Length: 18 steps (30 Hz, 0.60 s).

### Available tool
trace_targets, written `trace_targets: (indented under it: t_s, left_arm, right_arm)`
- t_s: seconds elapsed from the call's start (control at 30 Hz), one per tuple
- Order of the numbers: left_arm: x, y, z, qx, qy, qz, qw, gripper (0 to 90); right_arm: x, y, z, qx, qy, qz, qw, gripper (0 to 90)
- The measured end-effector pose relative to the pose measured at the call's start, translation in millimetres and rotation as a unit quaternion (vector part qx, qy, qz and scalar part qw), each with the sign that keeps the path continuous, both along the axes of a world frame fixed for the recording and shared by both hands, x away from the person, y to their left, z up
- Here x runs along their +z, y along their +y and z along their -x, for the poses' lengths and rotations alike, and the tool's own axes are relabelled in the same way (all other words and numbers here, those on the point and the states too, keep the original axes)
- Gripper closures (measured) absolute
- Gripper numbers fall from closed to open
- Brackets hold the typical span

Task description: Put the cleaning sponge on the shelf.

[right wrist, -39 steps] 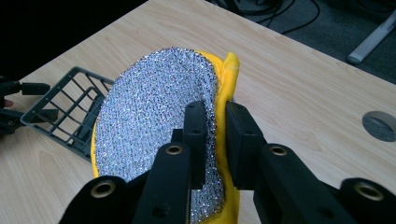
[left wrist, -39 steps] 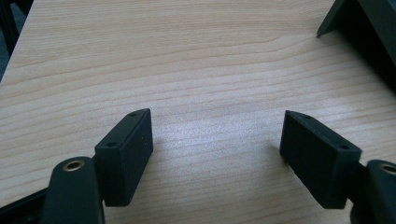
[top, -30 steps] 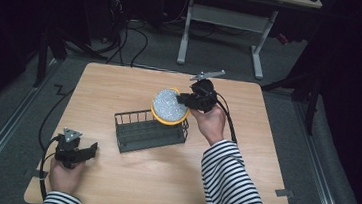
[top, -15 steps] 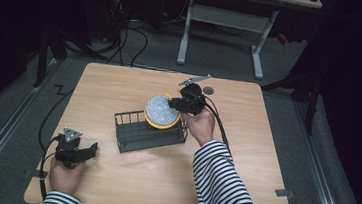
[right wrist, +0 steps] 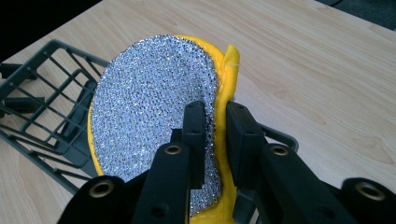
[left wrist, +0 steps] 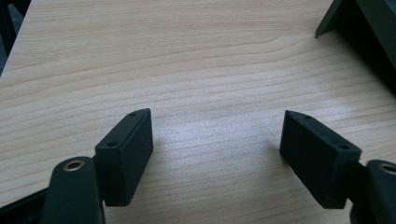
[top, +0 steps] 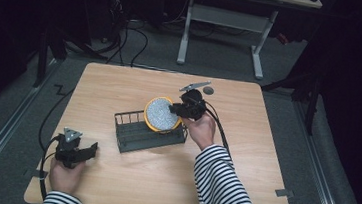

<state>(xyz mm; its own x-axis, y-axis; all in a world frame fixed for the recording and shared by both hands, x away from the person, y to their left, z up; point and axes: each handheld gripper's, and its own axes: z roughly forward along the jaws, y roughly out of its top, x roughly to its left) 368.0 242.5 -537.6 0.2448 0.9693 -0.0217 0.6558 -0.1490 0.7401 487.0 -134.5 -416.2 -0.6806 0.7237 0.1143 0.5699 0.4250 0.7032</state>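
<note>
Resting at the lower left of the high view, the left gripper (top: 85,151) stands spread over bare table (top: 125,187); mid-frame, the right gripper (top: 175,108) pinches the yellow scouring pad's (top: 160,114) edge above the wire basket's (top: 135,135) right end.

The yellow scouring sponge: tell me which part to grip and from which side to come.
Grip the scouring sponge at its edge, across its thin thickness, coming from the side away from the wire rack. It is a flat round pad standing on edge over the rack, silver mesh face one way and yellow back the other, so only the rim fits between jaws. The right tool already pinches it there.
</note>
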Motion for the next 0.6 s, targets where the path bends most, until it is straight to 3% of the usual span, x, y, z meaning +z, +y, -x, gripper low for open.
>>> trace_targets:
  t_s: [0.5,0.6]
  left_arm:
    - [0.0,0.1,-0.1,0.0,0.0,0.0,1.0,26.2]
    - [0.0,0.1,-0.1,0.0,0.0,0.0,1.0,26.2]
  right_arm:
    - [-12.7,-6.6,11.9,0.013,0.009,0.018,0.9997,78.9]
    - [-12.8,-9.4,13.2,0.01,0.009,0.015,0.9998,74.1]
